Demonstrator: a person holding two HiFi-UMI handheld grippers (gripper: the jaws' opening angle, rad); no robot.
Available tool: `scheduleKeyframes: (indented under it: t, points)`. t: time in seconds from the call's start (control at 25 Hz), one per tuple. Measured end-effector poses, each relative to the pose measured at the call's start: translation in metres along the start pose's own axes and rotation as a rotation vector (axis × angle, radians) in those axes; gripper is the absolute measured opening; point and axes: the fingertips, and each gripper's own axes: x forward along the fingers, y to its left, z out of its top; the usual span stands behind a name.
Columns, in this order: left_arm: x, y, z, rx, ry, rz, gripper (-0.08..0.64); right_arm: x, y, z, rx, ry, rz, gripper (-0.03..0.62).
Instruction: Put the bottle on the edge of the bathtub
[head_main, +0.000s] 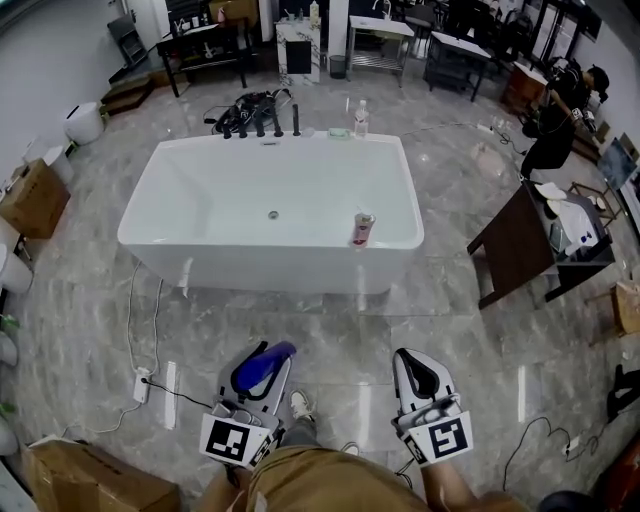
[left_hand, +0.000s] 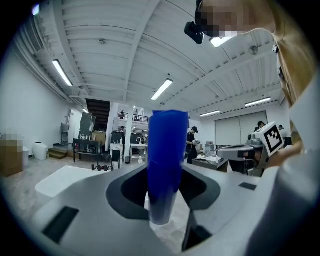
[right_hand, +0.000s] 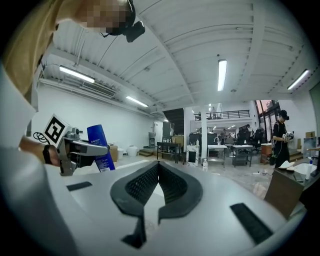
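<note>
- Left tongs (head_main: 268, 362) pinch the blue bottle (left_hand: 167, 165) across its body, on the floor side of the tub (head_main: 270, 270) and well apart from its near rim. I'd guess that grip is just for carrying.
- Right tongs (head_main: 412, 362) are pressed together and empty, also short of the tub. Probably spare.
- Can't see the bottle's cap end. The small thing (head_main: 363, 228) on the tub's near rim is too tiny to identify.

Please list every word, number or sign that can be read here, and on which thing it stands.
No text can be read.
On the blue bottle: white label print, too small.
On the small bottle on the bathtub rim: label blurred.
On the square markers: black-and-white patterns, no words.
</note>
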Motion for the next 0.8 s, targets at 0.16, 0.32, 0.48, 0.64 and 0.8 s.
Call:
scheduleKeyframes:
  t: [0.16, 0.32, 0.48, 0.64, 0.8]
  points:
    - [0.019, 0.033, -0.005, -0.014, 0.016, -0.015, 0.160, 0.035, -0.001, 0.004, -0.005, 0.015, -0.018, 0.005]
    - [0.040, 0.063, -0.009, -0.024, 0.017, -0.039, 0.160, 0.067, -0.001, 0.007, -0.014, 0.029, -0.040, 0.005]
    - [0.056, 0.085, -0.012, -0.038, 0.011, -0.073, 0.160, 0.091, 0.006, 0.011, -0.026, 0.037, -0.063, 0.005]
    - [0.074, 0.102, -0.016, -0.049, 0.008, -0.088, 0.160, 0.104, 0.009, 0.013, -0.024, 0.054, -0.078, 0.005]
    - [0.094, 0.111, -0.018, -0.057, 0.003, -0.079, 0.160, 0.113, -0.003, 0.012, -0.029, 0.062, -0.091, 0.005]
